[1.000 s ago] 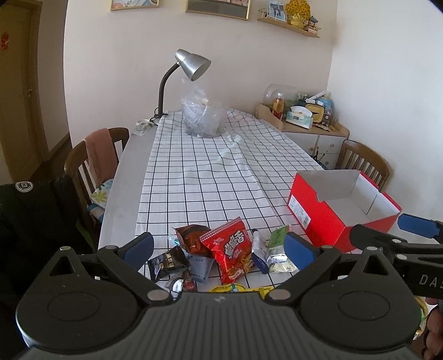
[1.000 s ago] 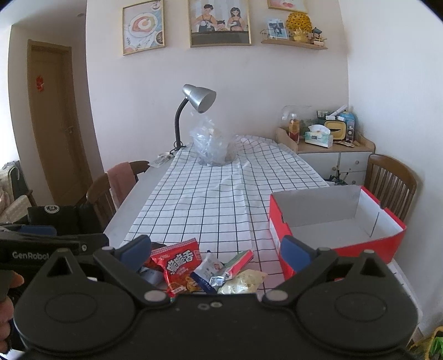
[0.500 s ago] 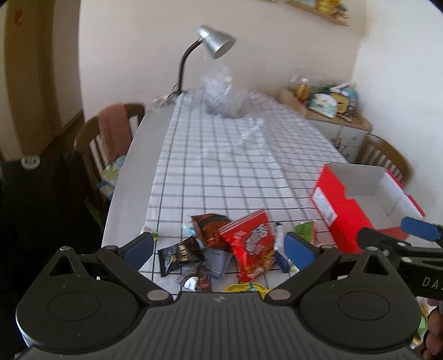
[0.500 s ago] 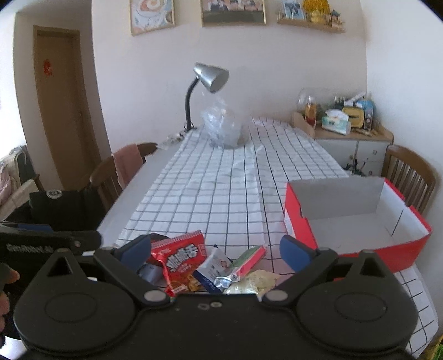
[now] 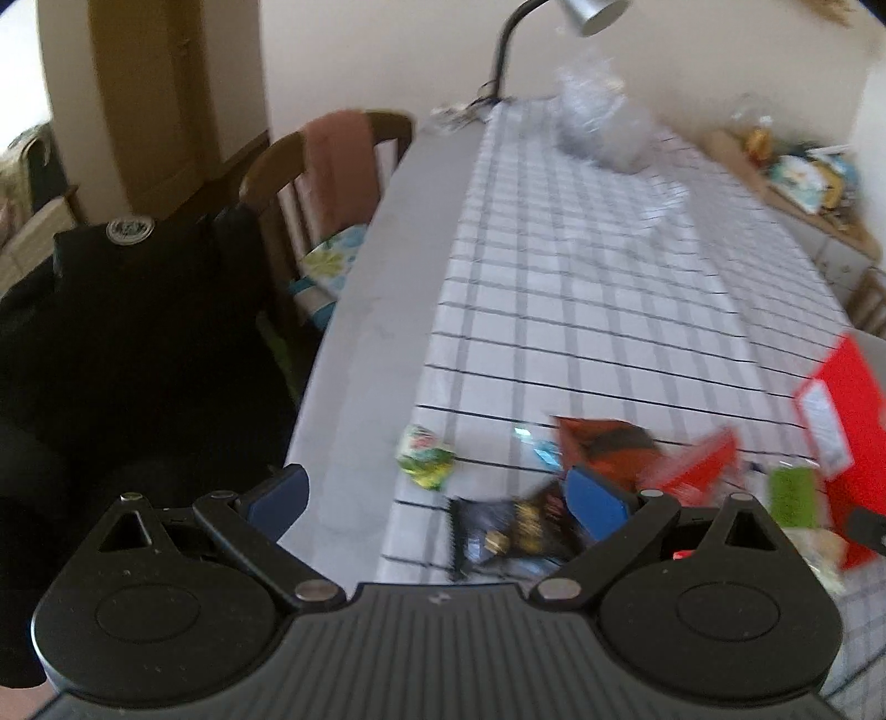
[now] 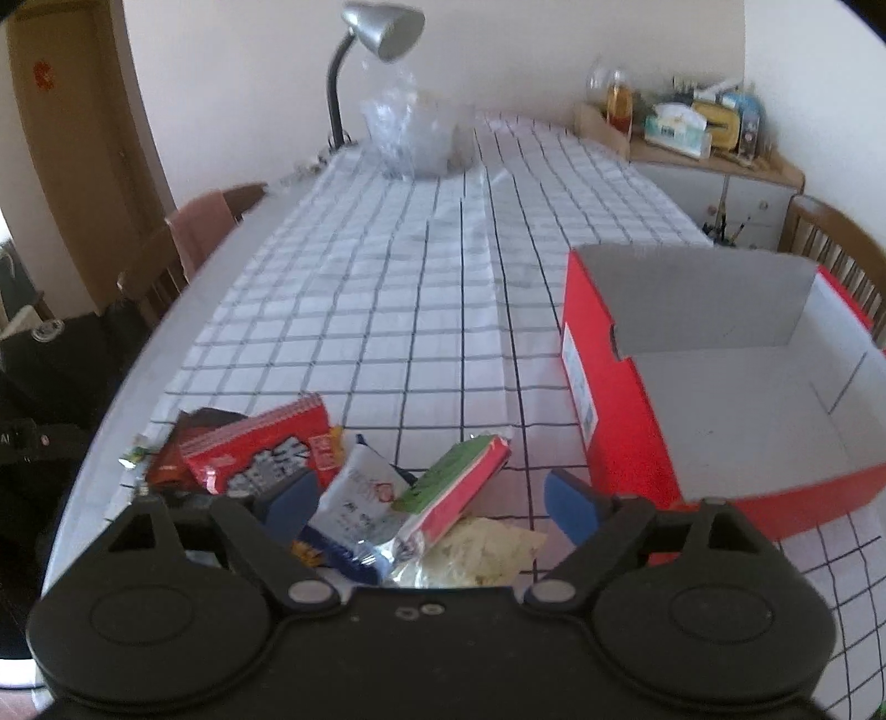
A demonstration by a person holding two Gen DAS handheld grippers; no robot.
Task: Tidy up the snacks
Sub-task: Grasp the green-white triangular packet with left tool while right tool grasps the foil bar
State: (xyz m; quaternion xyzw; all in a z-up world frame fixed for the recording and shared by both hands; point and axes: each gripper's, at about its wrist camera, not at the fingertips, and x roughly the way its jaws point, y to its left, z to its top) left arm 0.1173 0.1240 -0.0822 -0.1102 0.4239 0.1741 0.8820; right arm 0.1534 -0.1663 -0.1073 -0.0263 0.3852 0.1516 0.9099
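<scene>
green-red snack bar slants up-right toward the red box; both grippers' jaws released, right narrowing.

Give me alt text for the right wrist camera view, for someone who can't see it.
The open right gripper, its jaws just narrowing, sits over a pile of foil snack packets, gripping none. An empty red cardboard box stands right of them on the black-grid white tablecloth, with a silver desk lamp at the far end.
</scene>
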